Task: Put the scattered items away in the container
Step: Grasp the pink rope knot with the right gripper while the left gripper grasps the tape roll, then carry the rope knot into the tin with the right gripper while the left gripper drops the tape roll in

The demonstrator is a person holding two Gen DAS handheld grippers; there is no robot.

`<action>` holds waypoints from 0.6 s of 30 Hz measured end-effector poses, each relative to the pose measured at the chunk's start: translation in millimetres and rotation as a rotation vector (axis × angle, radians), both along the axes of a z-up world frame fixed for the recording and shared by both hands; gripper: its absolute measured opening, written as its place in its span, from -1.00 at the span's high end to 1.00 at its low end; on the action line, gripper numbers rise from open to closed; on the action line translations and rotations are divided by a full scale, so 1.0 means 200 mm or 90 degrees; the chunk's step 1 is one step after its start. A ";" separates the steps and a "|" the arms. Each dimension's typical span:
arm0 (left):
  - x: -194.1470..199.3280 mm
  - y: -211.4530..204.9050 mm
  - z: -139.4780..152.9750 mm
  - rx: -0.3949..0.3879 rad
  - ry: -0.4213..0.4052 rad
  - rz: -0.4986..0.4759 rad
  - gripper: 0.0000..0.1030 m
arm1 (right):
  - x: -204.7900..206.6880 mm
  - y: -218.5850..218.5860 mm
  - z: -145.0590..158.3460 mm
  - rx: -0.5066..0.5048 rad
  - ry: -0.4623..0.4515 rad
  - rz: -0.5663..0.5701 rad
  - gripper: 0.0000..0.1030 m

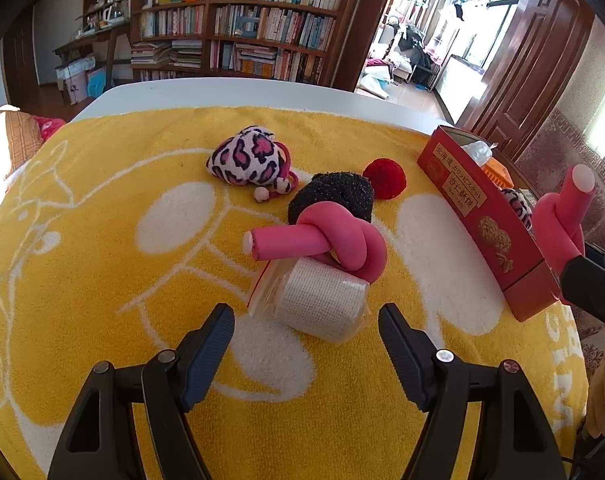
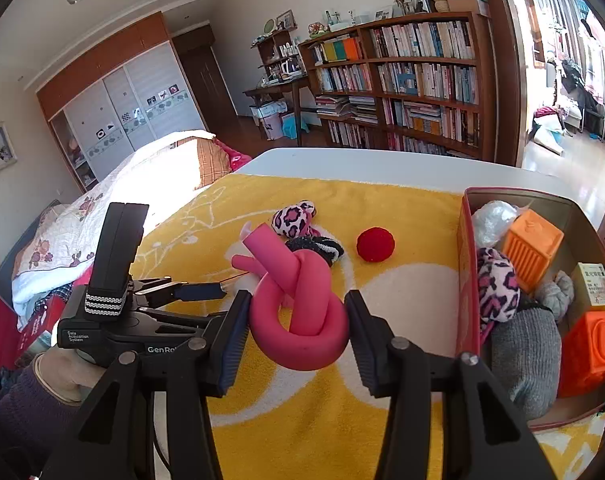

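Now the knotted pink foam tube [image 2: 298, 312], smooth and rubbery, sits between the right gripper [image 2: 298, 336] jaws, which touch its loop on the left side; whether they truly clamp it I cannot tell. Just right stands the red box [image 2: 468, 280], holding ribbed orange blocks [image 2: 532, 248] and a grey knit sock [image 2: 526, 356]. On the fuzzy yellow towel [image 1: 102, 280] a second pink foam knot [image 1: 330, 240] rests on a white mesh roll [image 1: 322, 300], before the left gripper [image 1: 306, 332], jaws apart. Beyond lie a black fuzzy sock [image 1: 334, 194], red pompom [image 1: 384, 178] and leopard-print plush [image 1: 246, 156].

Sunlit bedroom, wooden bookshelves [image 2: 402, 80]
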State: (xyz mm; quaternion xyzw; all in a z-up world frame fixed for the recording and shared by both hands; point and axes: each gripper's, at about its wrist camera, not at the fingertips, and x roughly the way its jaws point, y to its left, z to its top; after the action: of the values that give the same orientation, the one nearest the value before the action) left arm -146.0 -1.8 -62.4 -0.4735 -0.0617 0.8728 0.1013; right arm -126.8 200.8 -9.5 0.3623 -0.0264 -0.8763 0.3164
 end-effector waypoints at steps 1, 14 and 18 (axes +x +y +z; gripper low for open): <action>-0.01 0.01 -0.01 -0.002 0.001 -0.002 -0.48 | 0.00 0.01 0.00 -0.001 0.003 0.001 0.00; -0.01 0.00 -0.02 0.014 0.000 0.018 0.03 | -0.02 0.10 0.02 -0.012 0.014 -0.034 0.00; 0.05 -0.05 0.00 0.026 -0.011 0.057 0.03 | -0.04 0.17 0.05 -0.028 0.024 -0.063 0.00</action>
State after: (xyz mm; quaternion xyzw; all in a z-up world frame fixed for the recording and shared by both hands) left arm -136.6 -12.7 -61.8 -0.4755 -0.1019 0.8709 0.0710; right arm -135.1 233.9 1.1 0.3371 -0.0575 -0.8967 0.2809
